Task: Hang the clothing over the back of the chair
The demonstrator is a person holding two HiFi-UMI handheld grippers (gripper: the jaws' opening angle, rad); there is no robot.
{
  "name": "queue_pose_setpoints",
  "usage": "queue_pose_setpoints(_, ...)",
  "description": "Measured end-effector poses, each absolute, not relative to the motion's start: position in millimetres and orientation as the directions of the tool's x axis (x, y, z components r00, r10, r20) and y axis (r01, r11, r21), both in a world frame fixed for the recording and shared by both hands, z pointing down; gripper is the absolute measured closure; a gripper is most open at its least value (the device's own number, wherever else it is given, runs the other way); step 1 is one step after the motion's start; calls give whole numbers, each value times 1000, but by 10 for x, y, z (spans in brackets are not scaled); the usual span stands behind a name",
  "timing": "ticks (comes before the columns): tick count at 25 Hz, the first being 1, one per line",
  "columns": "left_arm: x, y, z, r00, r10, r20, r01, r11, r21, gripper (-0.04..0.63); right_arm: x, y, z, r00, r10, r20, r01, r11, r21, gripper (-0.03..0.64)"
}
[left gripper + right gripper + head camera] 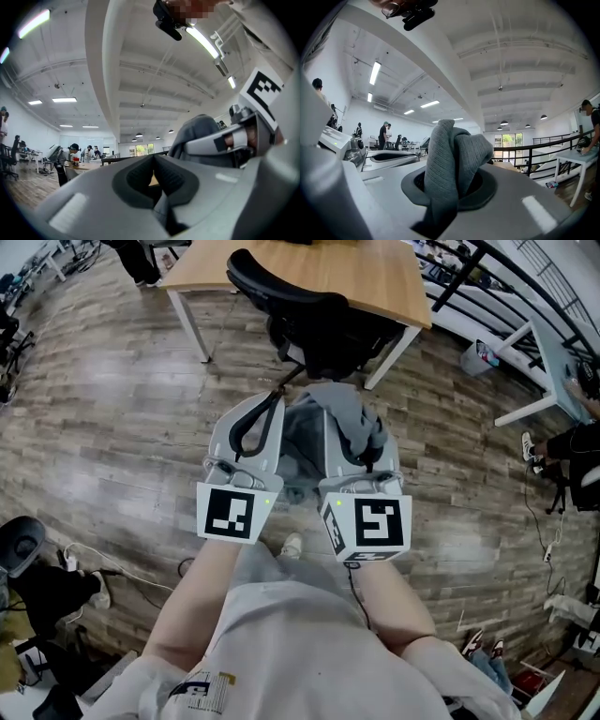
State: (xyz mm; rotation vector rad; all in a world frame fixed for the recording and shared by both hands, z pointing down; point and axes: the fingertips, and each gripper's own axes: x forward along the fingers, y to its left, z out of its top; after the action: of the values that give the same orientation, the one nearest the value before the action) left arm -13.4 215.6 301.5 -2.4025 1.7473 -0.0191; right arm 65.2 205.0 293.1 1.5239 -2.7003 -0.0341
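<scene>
Clothing [342, 427]: grey ribbed knit, soft, bunched into thick folds. I have it slung between both tools, raised off the plank floor [112, 427].

Right gripper [452, 185]: jaws clamped on a fat upright fold of the knit.

Left gripper [153, 173]: jaws pressed together, pinching a thin edge of the same cloth.

Chair [309, 315]: black, curved back, just beyond the bundle, before a wooden desk [366, 273].

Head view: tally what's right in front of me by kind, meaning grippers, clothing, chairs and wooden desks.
Grippers: 2, the left gripper and the right gripper
Grey garment: 1
Black office chair: 1
Wooden desk: 1
Total: 5
</scene>
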Motion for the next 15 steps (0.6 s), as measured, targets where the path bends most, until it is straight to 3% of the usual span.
queue_pose_setpoints(15,28,1709,3162,289,-954,-84,-950,-274,-149,595,812,1625,2965,-551,-834,1,-833,550,64,546)
